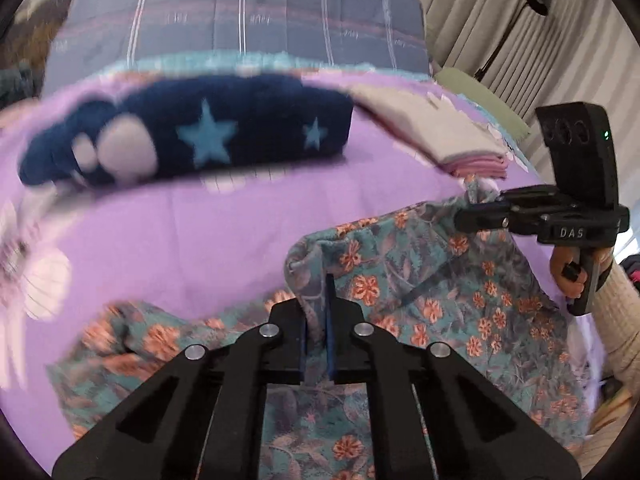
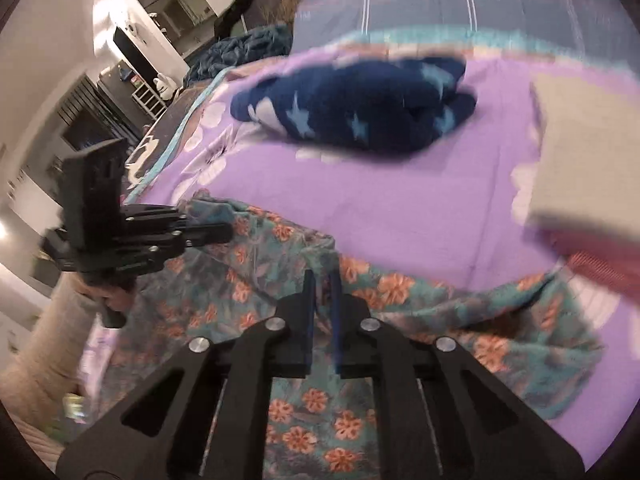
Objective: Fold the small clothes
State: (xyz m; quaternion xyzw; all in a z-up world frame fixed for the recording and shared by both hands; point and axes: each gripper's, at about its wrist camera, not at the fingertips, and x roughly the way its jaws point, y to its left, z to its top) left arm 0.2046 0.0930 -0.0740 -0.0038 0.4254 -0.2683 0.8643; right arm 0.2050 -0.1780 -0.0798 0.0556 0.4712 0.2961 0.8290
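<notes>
The floral garment [image 1: 400, 320], teal with orange flowers, lies crumpled on the near part of the purple bedsheet [image 1: 180, 232], at about 5 o'clock in the left wrist view and about 6 o'clock in the right wrist view. The left gripper [image 1: 320, 312] is clenched on a raised fold of its edge, and the cloth stands up between the blue pads. The right gripper [image 2: 322, 300] is clenched in the same way on another fold of the same garment; in the left view it shows at about 3 o'clock, with its tips on the far corner of the cloth. I judge that the step in hand is the picking up of this garment at two points, at the start of its fold, because the cloth is not yet flat or doubled. The next move probably calls for lifting both hands together and drawing them apart, so that the cloth hangs straight, and then laying it flat; the grips are thin pinches and could slip. Outward, at about 11 o'clock, there is one dark blue fleece piece with stars [image 1: 192, 136], already folded or rolled. At about 2 o'clock there is one stack of folded cloth, beige over pink [image 1: 452, 140]. So I count one garment in work, two finished heaps, two grippers and one bed.
</notes>
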